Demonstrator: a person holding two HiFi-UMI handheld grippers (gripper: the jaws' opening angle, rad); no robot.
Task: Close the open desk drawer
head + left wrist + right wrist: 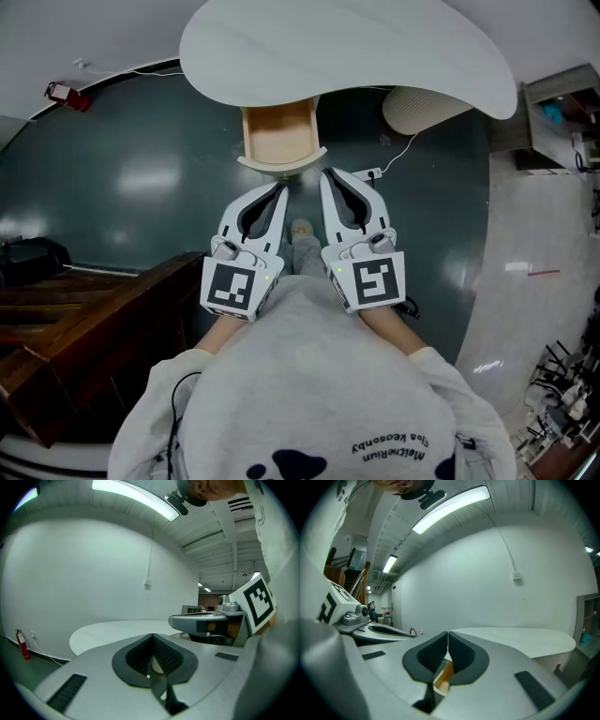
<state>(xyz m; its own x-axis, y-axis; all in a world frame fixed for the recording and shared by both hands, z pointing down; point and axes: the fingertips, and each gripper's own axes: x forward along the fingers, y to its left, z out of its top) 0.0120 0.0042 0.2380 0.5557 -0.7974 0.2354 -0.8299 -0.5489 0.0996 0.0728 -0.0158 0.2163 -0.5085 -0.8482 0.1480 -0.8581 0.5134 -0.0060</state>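
Centre frame, under white desk top [347,47]: drawer [278,131] open; left gripper [282,187] and right gripper [326,174] side by side, tongs pinched together, tips just beside drawer front.

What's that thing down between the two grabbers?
The person's shoe, on the dark floor, lies between the left gripper and right gripper, in the head view.

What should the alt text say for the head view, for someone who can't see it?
Seen from above, an open wooden drawer sticks out from under a white desk. The left gripper and right gripper, side by side with fingers shut, point at the drawer's front, close to it.
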